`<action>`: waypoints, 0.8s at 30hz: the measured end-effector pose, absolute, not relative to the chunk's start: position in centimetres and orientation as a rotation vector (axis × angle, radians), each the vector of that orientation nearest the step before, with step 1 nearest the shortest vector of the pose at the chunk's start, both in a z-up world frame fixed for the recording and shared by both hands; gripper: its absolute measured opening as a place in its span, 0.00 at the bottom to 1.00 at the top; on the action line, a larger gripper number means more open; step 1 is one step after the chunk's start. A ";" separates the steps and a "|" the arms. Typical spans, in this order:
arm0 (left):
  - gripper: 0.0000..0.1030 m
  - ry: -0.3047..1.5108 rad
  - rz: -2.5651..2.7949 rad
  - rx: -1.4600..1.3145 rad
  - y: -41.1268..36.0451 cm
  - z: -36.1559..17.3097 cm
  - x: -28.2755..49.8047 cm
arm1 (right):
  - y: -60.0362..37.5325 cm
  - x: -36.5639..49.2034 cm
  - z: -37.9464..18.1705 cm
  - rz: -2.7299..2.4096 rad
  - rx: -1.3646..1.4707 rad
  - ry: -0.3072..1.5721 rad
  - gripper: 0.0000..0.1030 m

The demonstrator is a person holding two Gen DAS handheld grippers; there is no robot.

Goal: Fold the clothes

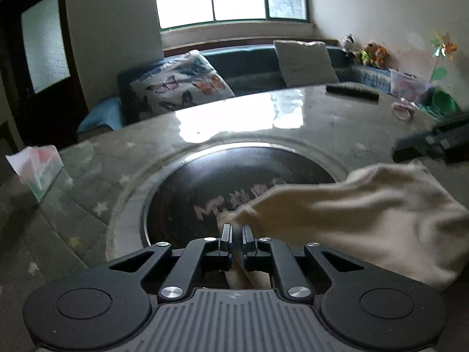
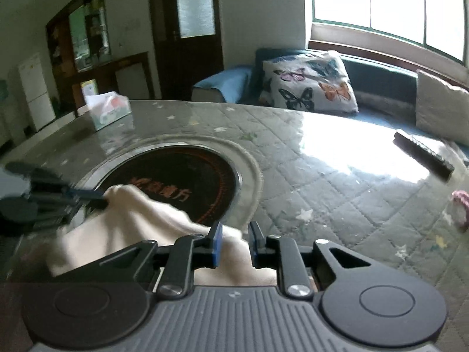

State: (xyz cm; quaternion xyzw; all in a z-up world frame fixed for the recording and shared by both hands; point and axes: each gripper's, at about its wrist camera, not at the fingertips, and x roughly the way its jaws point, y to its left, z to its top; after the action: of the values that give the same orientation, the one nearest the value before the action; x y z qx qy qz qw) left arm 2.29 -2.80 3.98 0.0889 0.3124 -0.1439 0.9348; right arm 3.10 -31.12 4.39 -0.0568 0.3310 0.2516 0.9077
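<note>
A cream garment (image 1: 366,214) lies bunched over the right side of the table (image 1: 293,117), partly covering the dark round inset (image 1: 190,182). My left gripper (image 1: 236,233) is shut on a pulled-out edge of the garment, which stretches away to the right. In the right wrist view that left gripper (image 2: 101,198) pinches the garment (image 2: 132,226) at its far left tip. My right gripper (image 2: 236,234) stands open, its fingers apart over the garment's near edge, with cloth showing between and under them. In the left wrist view the right gripper (image 1: 410,149) is blurred, just above the garment's far corner.
A tissue box (image 1: 38,173) (image 2: 108,111) sits at the table's left side. A black remote (image 1: 351,92) (image 2: 422,155) and a pink hair tie (image 1: 403,111) (image 2: 460,205) lie towards the far right. A sofa with a butterfly pillow (image 1: 181,85) stands behind the table.
</note>
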 end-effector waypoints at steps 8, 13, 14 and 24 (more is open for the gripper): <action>0.08 0.617 -0.394 0.151 -5.0 5.8 2.1 | -30.8 2.3 1.7 0.523 -0.113 0.755 0.18; 0.08 0.648 -0.434 0.164 -7.1 5.1 3.8 | -32.0 1.9 2.0 0.499 -0.068 0.741 0.18; 0.08 0.660 -0.425 0.160 -7.3 4.8 4.4 | -32.3 1.9 2.0 0.490 -0.060 0.744 0.18; 0.08 0.702 -0.317 0.133 -6.3 3.2 6.3 | -34.7 1.7 2.0 0.418 -0.019 0.726 0.17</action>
State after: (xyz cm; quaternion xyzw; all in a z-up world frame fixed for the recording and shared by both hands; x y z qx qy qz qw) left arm 6.29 -6.34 3.24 0.0649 0.3419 -0.1543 0.9247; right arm 1.67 -34.69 2.04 -0.0090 0.3524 0.2030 0.9135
